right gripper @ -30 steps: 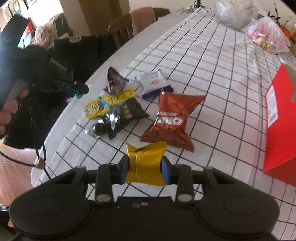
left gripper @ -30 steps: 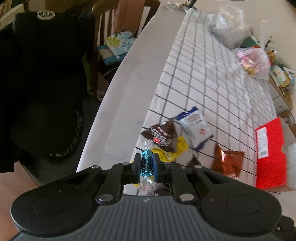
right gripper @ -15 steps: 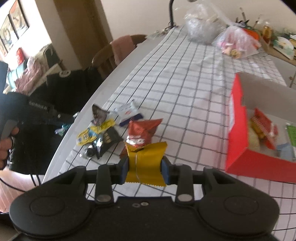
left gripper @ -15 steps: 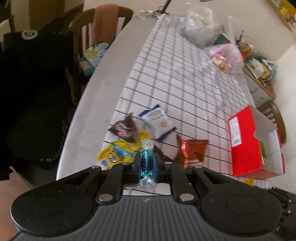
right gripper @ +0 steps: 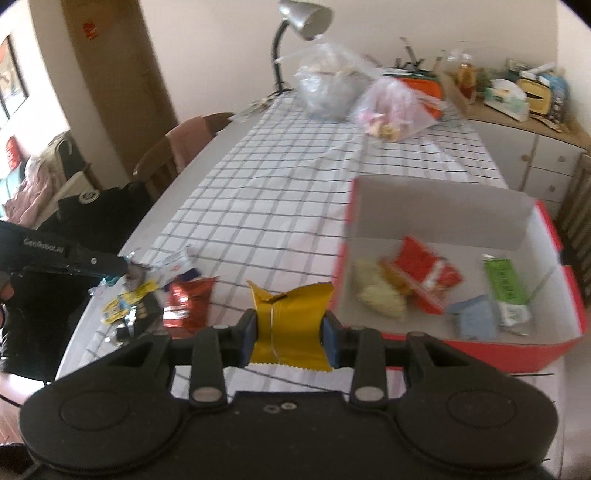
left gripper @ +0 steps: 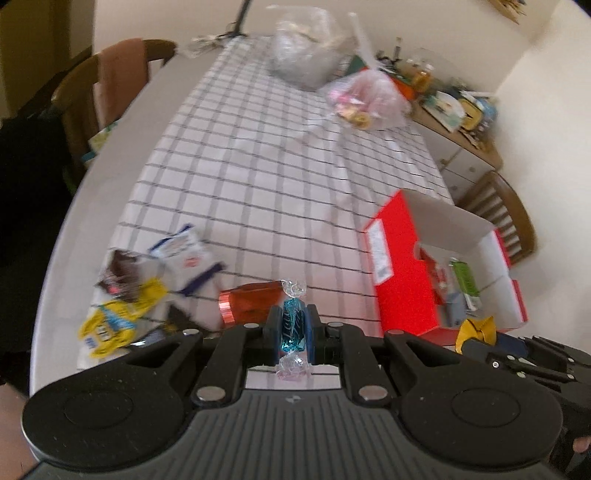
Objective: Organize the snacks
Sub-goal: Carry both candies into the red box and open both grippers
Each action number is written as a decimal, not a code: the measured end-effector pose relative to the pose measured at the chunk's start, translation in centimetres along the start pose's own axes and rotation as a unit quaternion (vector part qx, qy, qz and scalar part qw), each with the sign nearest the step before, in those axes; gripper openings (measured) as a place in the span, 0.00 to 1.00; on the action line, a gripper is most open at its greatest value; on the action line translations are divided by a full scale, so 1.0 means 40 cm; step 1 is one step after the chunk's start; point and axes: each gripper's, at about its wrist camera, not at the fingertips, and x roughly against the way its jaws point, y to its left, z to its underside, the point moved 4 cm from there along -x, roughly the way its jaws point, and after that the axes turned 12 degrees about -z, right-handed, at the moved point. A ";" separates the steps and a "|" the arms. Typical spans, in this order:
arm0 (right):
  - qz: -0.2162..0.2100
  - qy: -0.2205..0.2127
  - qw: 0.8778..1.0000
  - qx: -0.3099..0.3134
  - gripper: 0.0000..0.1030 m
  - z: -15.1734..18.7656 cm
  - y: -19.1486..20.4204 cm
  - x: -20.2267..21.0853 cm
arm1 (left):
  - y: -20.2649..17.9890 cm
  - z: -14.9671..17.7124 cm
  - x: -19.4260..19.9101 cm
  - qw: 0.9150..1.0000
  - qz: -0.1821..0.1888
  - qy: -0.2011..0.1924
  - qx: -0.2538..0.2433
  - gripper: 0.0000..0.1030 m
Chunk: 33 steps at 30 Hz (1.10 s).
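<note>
My left gripper (left gripper: 292, 332) is shut on a blue foil candy (left gripper: 292, 325) with clear twisted ends, held above the table's near edge. My right gripper (right gripper: 290, 338) is shut on a yellow snack packet (right gripper: 290, 325), just left of the open red box (right gripper: 554, 347). That red box (left gripper: 402, 280) holds several snacks, among them a red packet (right gripper: 424, 275) and a green one (right gripper: 504, 286). Loose snacks lie at the near left: a copper-red packet (left gripper: 247, 304), a yellow wrapper (left gripper: 114, 321), a brown one (left gripper: 118, 275) and a white-blue packet (left gripper: 183, 251). The right gripper's tip with its yellow packet (left gripper: 474, 330) shows in the left wrist view.
A checked cloth (left gripper: 258, 155) covers the table. Two clear plastic bags (right gripper: 325, 88) (right gripper: 395, 107) and a desk lamp (right gripper: 303, 22) stand at the far end. Wooden chairs (left gripper: 110, 85) (left gripper: 506, 214) flank the table; a cluttered sideboard (right gripper: 517, 122) is at the right.
Both grippers rose and swung right towards the red box, each still holding its snack. The box's inside has come into view; the loose snack pile shifted left.
</note>
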 end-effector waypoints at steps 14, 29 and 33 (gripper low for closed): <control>0.042 -0.016 0.998 -0.039 0.34 -0.016 -0.279 0.094 | -0.338 -0.019 -0.052 0.998 0.024 -0.003 -0.059 0.12; 0.063 0.014 0.997 -0.047 0.34 -0.050 -0.483 0.045 | -0.570 -0.029 -0.186 0.995 0.000 0.024 -0.100 0.12; 0.066 0.027 0.997 -0.041 0.34 -0.063 -0.512 0.015 | -0.601 -0.038 -0.229 0.994 -0.011 0.036 -0.105 0.12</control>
